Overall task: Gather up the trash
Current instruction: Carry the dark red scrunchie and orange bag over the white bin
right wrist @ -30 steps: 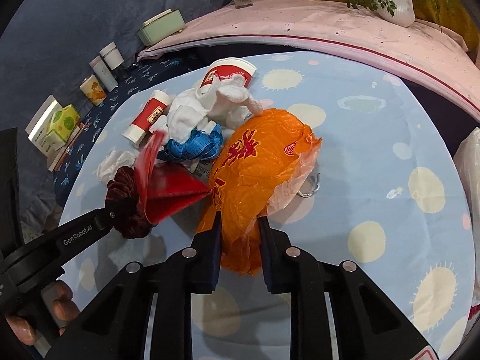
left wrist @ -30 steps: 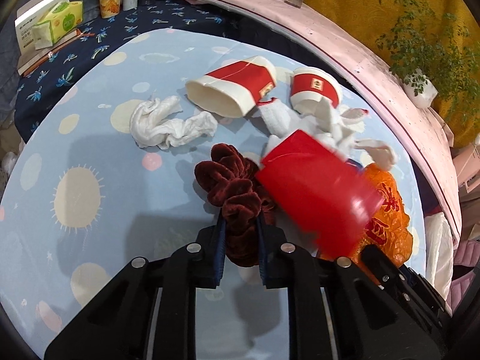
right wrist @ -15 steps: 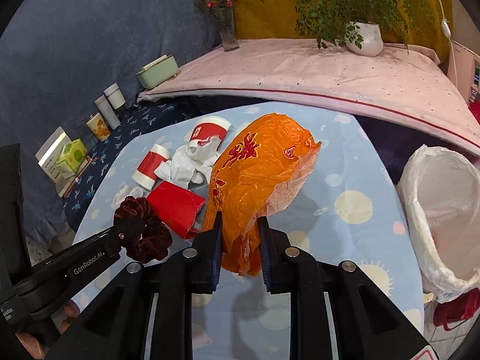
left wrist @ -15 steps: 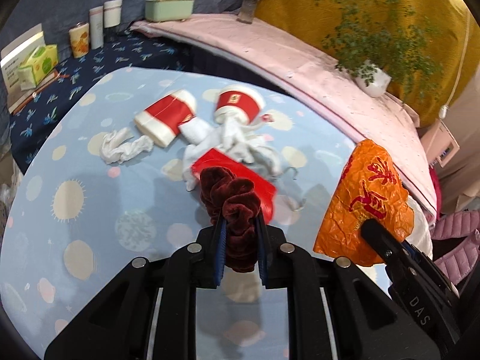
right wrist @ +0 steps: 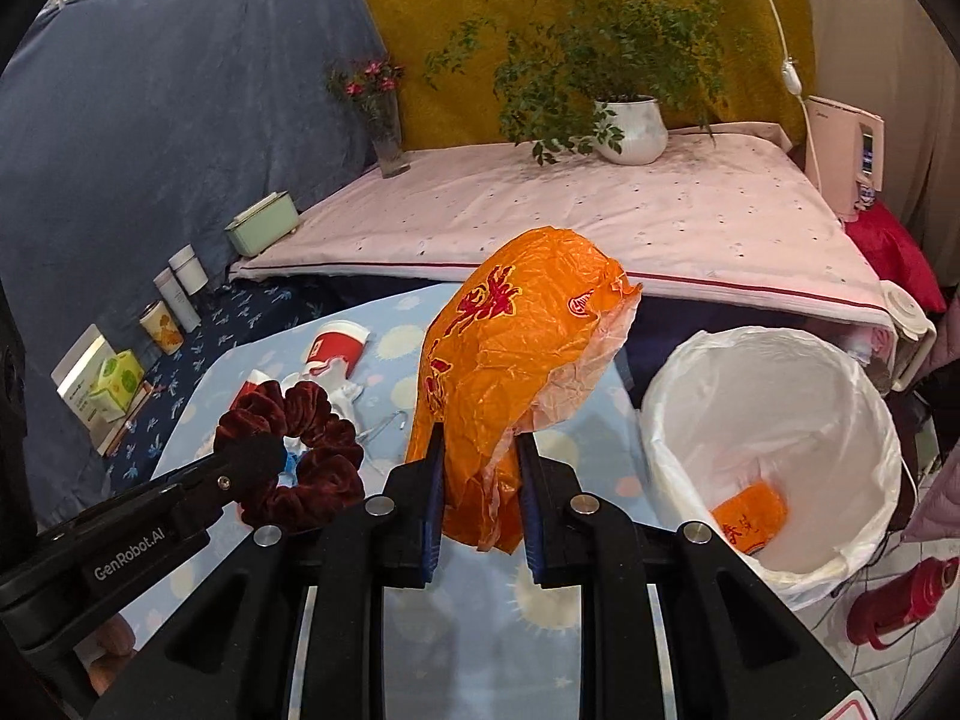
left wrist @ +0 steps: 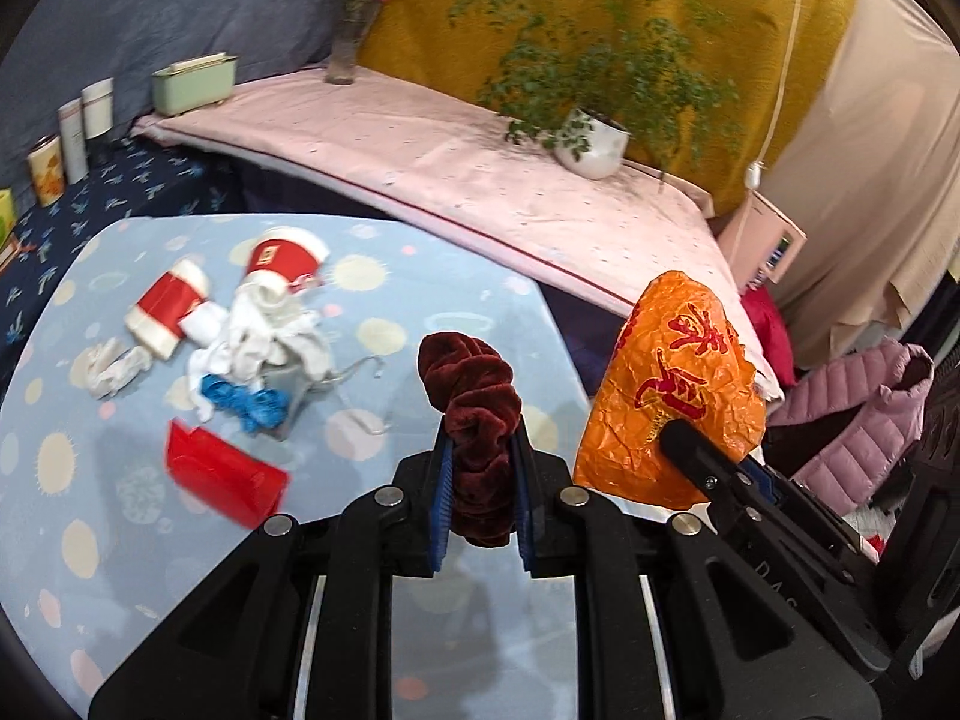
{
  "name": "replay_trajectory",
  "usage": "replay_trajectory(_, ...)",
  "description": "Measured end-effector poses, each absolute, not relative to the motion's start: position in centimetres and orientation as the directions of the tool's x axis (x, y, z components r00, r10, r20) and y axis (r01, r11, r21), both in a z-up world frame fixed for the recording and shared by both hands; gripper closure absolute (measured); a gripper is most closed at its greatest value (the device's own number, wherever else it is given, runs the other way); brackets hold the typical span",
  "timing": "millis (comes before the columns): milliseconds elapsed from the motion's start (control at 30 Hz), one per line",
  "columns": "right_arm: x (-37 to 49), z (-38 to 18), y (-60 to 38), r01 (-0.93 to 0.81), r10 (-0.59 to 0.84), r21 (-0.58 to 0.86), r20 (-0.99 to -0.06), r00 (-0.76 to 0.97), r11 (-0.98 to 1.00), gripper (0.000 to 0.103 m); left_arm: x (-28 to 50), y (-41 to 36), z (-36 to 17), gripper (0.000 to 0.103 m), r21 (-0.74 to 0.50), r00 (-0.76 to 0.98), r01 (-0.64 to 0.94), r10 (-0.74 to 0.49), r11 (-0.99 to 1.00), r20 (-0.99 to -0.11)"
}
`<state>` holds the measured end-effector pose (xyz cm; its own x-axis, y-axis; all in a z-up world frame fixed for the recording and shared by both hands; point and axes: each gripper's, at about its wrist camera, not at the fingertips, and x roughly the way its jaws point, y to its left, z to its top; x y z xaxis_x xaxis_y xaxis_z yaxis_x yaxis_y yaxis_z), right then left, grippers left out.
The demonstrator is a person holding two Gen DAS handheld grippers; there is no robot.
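Note:
My left gripper (left wrist: 480,474) is shut on a dark red velvet scrunchie (left wrist: 474,396) and holds it in the air above the table; the scrunchie also shows in the right wrist view (right wrist: 294,450). My right gripper (right wrist: 480,480) is shut on a crumpled orange plastic bag (right wrist: 510,348) with red print, lifted above the table's right edge; the bag also shows in the left wrist view (left wrist: 678,396). A bin lined with a white bag (right wrist: 774,438) stands on the floor to the right and holds an orange packet (right wrist: 750,516).
On the light blue table (left wrist: 420,276) lie two red paper cups (left wrist: 168,312), crumpled white tissues (left wrist: 270,342), a blue wad (left wrist: 246,408), a red wrapper (left wrist: 222,474) and a wire hook (left wrist: 360,372). A pink shelf (left wrist: 480,180) with a potted plant (left wrist: 588,144) lies behind. A red flask (right wrist: 900,600) stands on the floor.
Both grippers have risen and swung right with the scrunchie and the orange bag. The lined bin has come closer in the right wrist view. The red wrapper stays on the table.

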<state>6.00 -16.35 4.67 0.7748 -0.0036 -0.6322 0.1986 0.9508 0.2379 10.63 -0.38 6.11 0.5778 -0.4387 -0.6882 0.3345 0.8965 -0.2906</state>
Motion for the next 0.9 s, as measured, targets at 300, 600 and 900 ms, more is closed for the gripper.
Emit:
replay_trajectory(300,3.5,4.2,-22.9,0.309,-0.074,0.271,-0.632,0.772,0.912,0.083,9.5,-8.0,6.5,0.087,-0.291,0.505,0.472,-0.526,0.832,-0.685)
replay_trajectory(600,1.5,2.7,-28.4,0.408,-0.136,0.287,-0.652,0.746,0.866,0.082,9.2,-15.1,5.5,0.086,-0.281,0.426,0.573,-0.574,0.769,-0.699)
replay_trajectory(900,1.5,1.2,-32.4,0.470,-0.163,0.305,-0.672,0.723,0.828,0.076,9.9,-20.1,4.6,0.084,-0.278,0.373,0.625,-0.591,0.730,-0.715)
